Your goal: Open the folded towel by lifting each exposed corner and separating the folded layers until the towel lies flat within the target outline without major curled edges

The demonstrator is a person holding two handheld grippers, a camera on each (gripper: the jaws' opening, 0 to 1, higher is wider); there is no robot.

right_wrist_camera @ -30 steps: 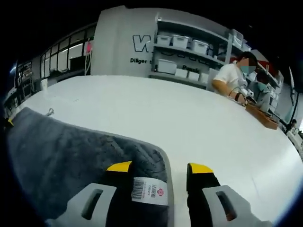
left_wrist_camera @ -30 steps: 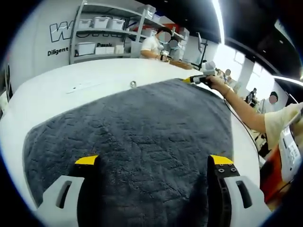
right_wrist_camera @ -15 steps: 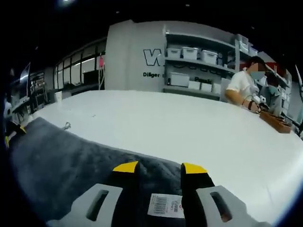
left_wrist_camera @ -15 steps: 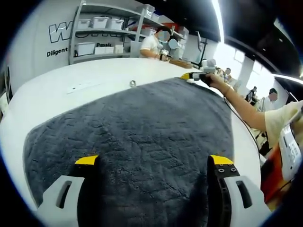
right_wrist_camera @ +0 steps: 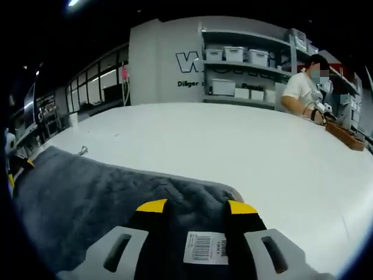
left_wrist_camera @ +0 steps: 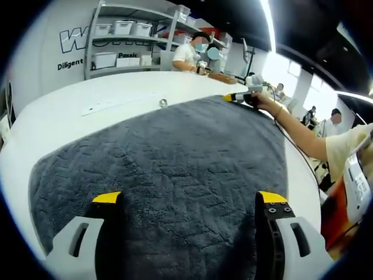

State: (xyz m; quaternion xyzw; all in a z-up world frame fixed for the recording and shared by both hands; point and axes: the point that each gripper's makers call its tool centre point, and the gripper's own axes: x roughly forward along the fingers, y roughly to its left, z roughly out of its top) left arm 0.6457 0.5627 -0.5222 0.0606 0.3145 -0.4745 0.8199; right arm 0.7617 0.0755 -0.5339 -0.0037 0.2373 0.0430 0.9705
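The dark grey towel [left_wrist_camera: 169, 157] lies spread over the white table [left_wrist_camera: 64, 111]. My left gripper [left_wrist_camera: 189, 198] stands open low over the towel's near edge, its jaws wide apart with only pile under them. At the far corner a person's hand holds my right gripper [left_wrist_camera: 239, 97]. In the right gripper view that gripper [right_wrist_camera: 197, 206] is shut on the towel corner [right_wrist_camera: 192, 195], which bunches up between the jaws, with a white barcode label [right_wrist_camera: 205, 248] showing. The towel [right_wrist_camera: 87, 186] runs off to the left, where the left gripper [right_wrist_camera: 10, 172] peeks in.
A small metal ring [left_wrist_camera: 164, 103] lies on the table just past the towel's far edge. White tabletop [right_wrist_camera: 233, 140] stretches beyond the corner. Shelves with white bins [left_wrist_camera: 122, 35] and people at a bench [right_wrist_camera: 306, 93] stand far behind.
The right gripper's jaws have narrowed around the towel corner, which now humps up between them. The left gripper has not moved.
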